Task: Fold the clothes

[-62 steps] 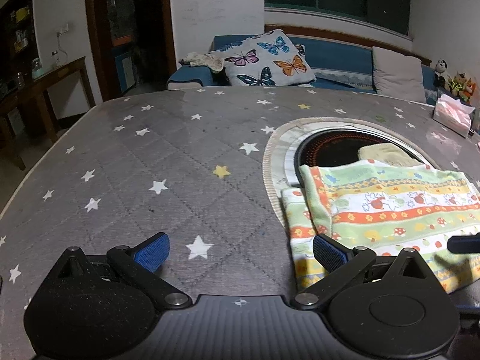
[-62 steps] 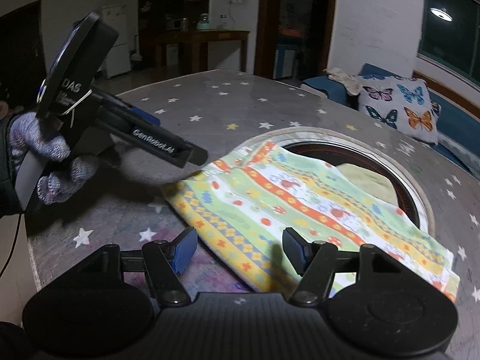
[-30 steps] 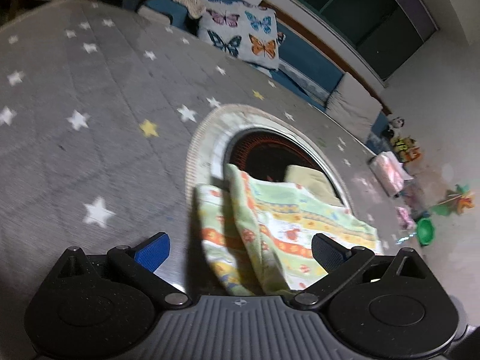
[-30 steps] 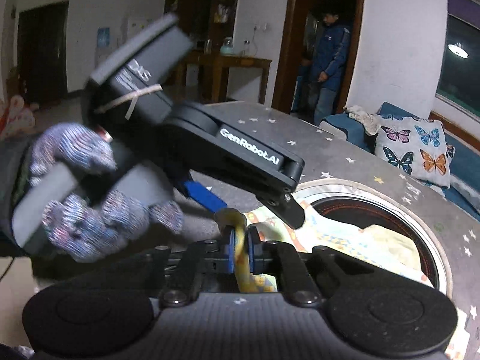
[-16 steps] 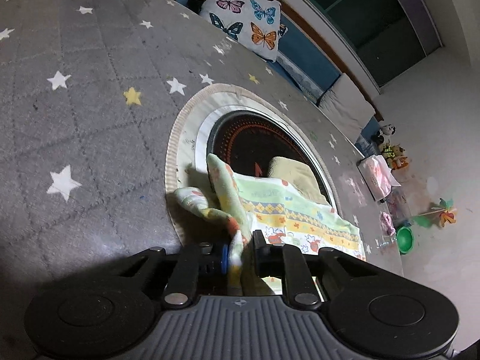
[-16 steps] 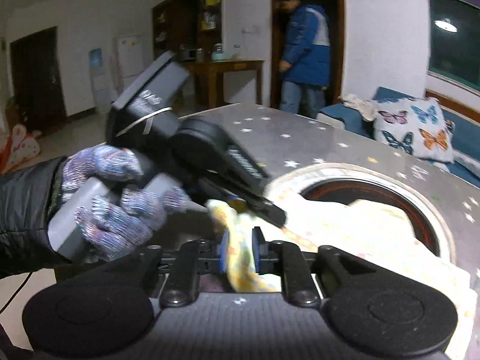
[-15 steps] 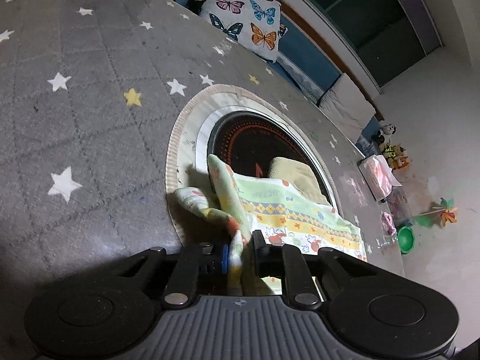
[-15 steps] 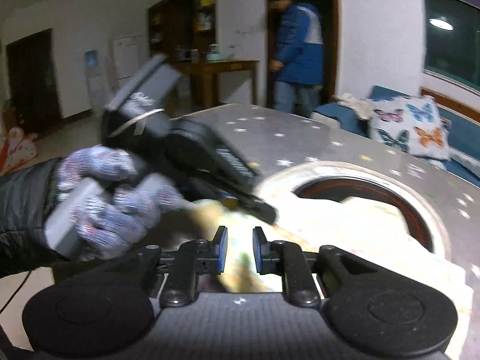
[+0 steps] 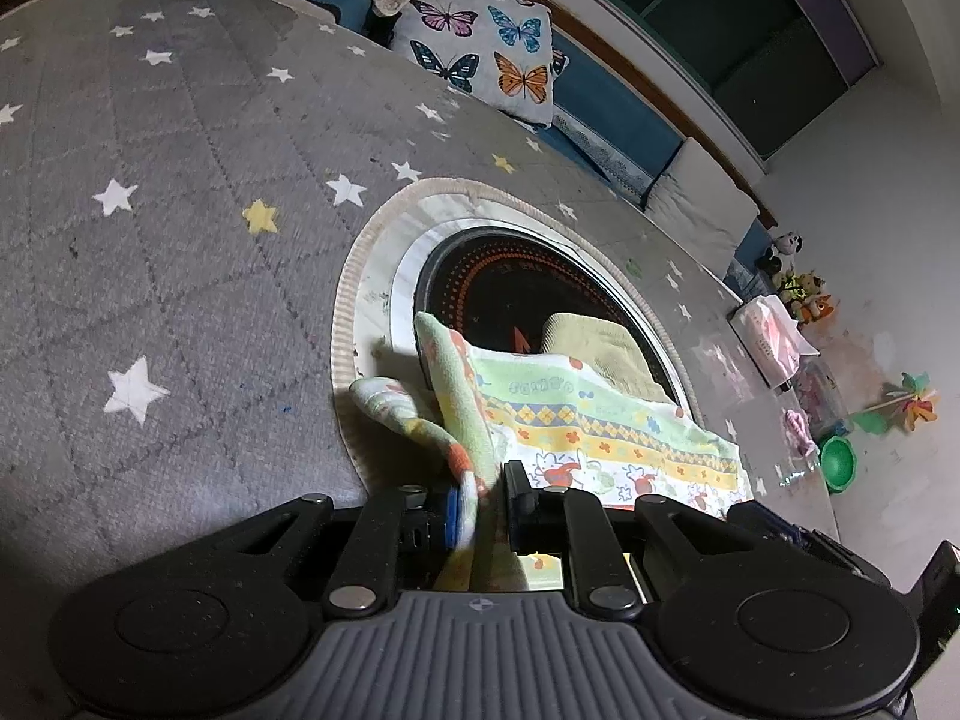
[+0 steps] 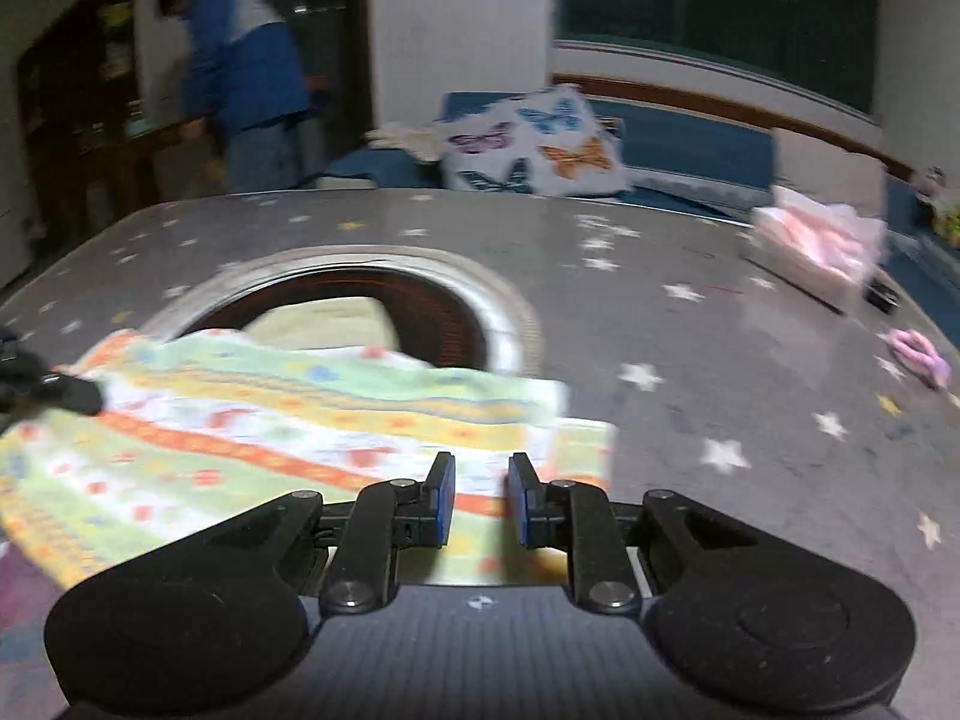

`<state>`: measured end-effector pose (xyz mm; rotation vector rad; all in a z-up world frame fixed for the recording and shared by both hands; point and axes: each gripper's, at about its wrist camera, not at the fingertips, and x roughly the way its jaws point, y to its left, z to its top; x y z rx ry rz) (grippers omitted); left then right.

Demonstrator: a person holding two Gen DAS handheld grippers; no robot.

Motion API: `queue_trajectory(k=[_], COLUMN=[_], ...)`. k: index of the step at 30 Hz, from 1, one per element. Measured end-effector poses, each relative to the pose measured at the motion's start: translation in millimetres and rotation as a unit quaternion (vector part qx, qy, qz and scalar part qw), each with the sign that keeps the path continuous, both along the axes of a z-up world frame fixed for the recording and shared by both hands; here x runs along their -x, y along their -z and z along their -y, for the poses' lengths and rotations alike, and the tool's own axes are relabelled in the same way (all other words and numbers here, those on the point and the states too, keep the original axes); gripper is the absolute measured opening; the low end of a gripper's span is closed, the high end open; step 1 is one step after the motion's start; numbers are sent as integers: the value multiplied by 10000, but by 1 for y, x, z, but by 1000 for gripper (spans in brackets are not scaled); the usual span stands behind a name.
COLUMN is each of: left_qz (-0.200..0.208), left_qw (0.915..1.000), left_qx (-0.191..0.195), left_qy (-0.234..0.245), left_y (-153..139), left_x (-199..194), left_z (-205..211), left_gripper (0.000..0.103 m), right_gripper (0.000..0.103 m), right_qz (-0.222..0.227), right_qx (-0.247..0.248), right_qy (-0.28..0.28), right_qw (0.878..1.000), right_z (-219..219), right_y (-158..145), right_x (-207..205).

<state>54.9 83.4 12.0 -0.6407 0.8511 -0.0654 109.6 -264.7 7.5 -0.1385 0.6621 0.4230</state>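
Support surface is a table covered in grey quilted fabric printed with white and yellow stars (image 9: 180,276), with a round cut-out edged by a pale braided ring (image 9: 343,324) exposing a black glass heater plate with orange dotted rings (image 9: 480,294). Lying on it – a striped cartoon-print cloth in green, yellow and orange (image 9: 600,426), partly over the ring and plate, and a folded pale yellow-green cloth (image 9: 594,342) on the plate beside it. Near the far right edge – a pink tissue pack (image 10: 816,240) and a small crumpled pink item (image 10: 918,354).

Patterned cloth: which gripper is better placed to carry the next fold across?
Left. The left gripper is shut on a bunched corner of the patterned cloth. The right gripper has a small gap with nothing between its pads.
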Motion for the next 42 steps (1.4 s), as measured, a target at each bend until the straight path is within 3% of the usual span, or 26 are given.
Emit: queue_trajectory(k=[2,3,9,10,14,16,22,28,42], left_qz=[2,4,54,78,174,223,533,813,949], left_qw=[10000,9999,9993,9991,9983,9977,9939,9866,9653], left_qx=[-57,-100,-361,-395,-531,-599,-817,-976,-1117], left_qy=[13,22,80,102,188,231,522,1022,2160], left_y=[-1,-2,-7,-9,-19,-24,-51,-75,-65], left_x=[0,-1,-2,-3,-5,-6,-17,-47,-131], left_z=[1,2,9,10,17,21,43,93,235], left_gripper=[16,16,16,16,14,13,9,9,10], right_gripper=[40,43,44,43,14,9,8,8,8], right_qz=[-13,-25,-270,-291,-327,-294,24,358,655], right_qx=[-36,-67,-377,-460,-562,-627,-835,-809,-312], right_qy=[169,236,420,439,350,336,354,698,2139], right_qw=[9998,9997,9980,9975,9973,9970,9959,9936,9742], right_z=[8,11,16,17,14,15,29,62,185], right_y=[2,3,14,13,10,8,-15,-38,-51], right_x=[-5,-8,-23,-23,-20,-18,-4,-1,-22])
